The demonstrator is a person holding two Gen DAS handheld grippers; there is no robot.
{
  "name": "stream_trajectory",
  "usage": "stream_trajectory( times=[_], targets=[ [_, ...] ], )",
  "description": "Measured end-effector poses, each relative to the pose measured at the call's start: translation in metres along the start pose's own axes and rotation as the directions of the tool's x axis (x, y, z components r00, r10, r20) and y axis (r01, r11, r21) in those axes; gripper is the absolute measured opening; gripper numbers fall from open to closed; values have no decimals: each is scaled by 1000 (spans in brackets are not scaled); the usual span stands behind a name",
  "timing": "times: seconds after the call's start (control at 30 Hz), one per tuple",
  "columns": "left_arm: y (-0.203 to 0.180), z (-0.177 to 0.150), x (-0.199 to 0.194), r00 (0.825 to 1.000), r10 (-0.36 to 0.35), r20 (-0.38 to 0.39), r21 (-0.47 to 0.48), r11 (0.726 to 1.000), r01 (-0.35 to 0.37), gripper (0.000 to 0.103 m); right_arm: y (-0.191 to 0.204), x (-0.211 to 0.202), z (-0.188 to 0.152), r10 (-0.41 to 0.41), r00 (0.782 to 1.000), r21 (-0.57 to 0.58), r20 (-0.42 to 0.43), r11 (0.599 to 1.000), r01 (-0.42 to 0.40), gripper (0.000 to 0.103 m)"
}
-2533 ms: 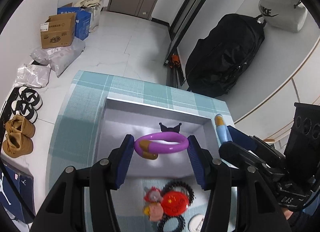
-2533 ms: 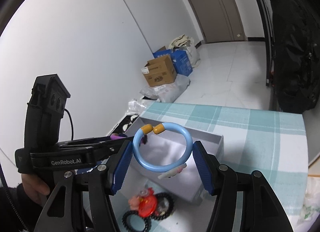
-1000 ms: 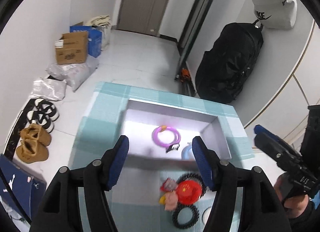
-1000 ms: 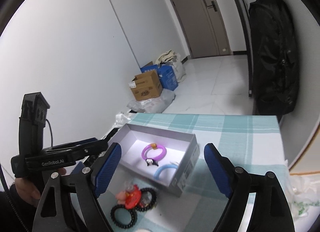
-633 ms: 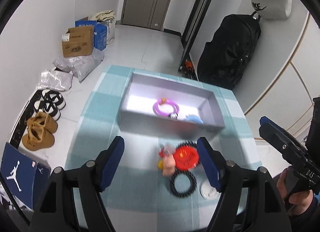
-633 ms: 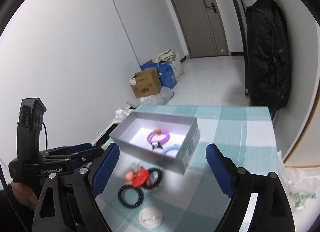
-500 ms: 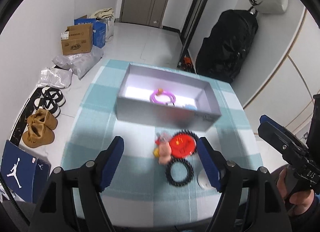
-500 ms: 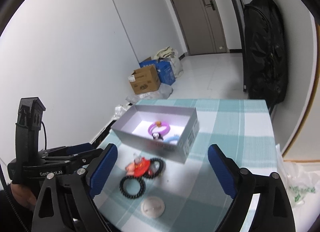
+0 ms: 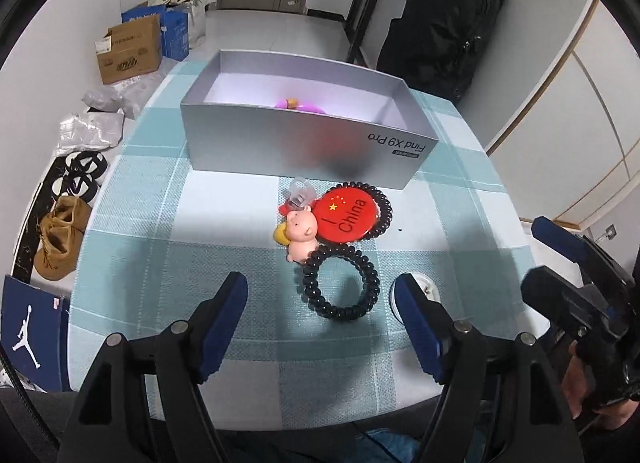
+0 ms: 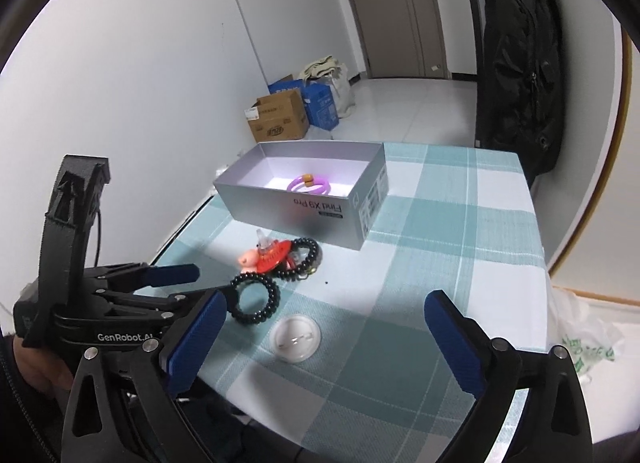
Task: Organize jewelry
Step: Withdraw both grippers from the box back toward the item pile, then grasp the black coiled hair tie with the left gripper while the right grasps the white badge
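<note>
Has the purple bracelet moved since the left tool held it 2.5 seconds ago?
Yes. The purple bracelet left the left tool and now lies inside the grey box, with both tools empty.

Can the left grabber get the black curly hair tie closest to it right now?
Probably yes. The left gripper is open and empty, and the black hair tie lies flat on the tablecloth just ahead between its fingers, nothing covering it.
</note>
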State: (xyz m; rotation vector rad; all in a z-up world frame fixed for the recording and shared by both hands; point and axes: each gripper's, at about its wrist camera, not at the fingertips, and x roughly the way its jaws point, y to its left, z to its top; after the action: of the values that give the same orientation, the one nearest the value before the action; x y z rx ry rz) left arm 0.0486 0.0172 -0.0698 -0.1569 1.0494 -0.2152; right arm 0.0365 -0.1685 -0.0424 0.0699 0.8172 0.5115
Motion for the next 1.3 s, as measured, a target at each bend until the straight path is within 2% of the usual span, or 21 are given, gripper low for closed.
stream_trajectory(
  times=[0.2, 0.27, 0.3, 0.37, 0.47, 0.57, 0.67, 1.0, 1.3],
  targets=[
    [5, -2, 13, 998, -29, -52, -41, 999, 27, 71, -1, 2, -1, -15, 1000, 4, -12, 1000, 15, 100],
    [5, -1, 15, 998, -31, -58, -44, 999, 29, 58, -1, 3, -2, -20, 1000, 5, -20, 1000, 20, 100],
    [4, -1, 16, 997, -35, -64, -45, 998, 32, 49, -1, 3, -3, -21, 1000, 5, -22, 1000, 21, 100],
    [3, -1, 16, 997, -39, -68, -41, 999, 36, 48, -1, 3, -3, -21, 1000, 3, -21, 1000, 21, 100],
    [0, -2, 17, 996, -35, -76, -23, 999, 34, 38, -1, 5, -3, -23, 999, 1, -22, 1000, 23, 100],
    [-2, -2, 18, 997, 4, -77, -1, 1000, -4, 26, -1, 7, -4, -25, 999, 2, -32, 1000, 25, 100],
    [2, -2, 18, 996, 14, -84, -10, 1000, -15, 8, 0, 9, -4, -25, 999, -2, -39, 1000, 25, 100],
    [0, -2, 10, 995, -26, -94, 17, 999, 28, 5, 1, 13, -7, -38, 998, -11, -53, 999, 37, 100],
    [10, 5, 5, 993, -83, -80, -55, 995, 79, 5, 5, 18, -10, -59, 996, -30, -68, 998, 57, 100]
  ],
)
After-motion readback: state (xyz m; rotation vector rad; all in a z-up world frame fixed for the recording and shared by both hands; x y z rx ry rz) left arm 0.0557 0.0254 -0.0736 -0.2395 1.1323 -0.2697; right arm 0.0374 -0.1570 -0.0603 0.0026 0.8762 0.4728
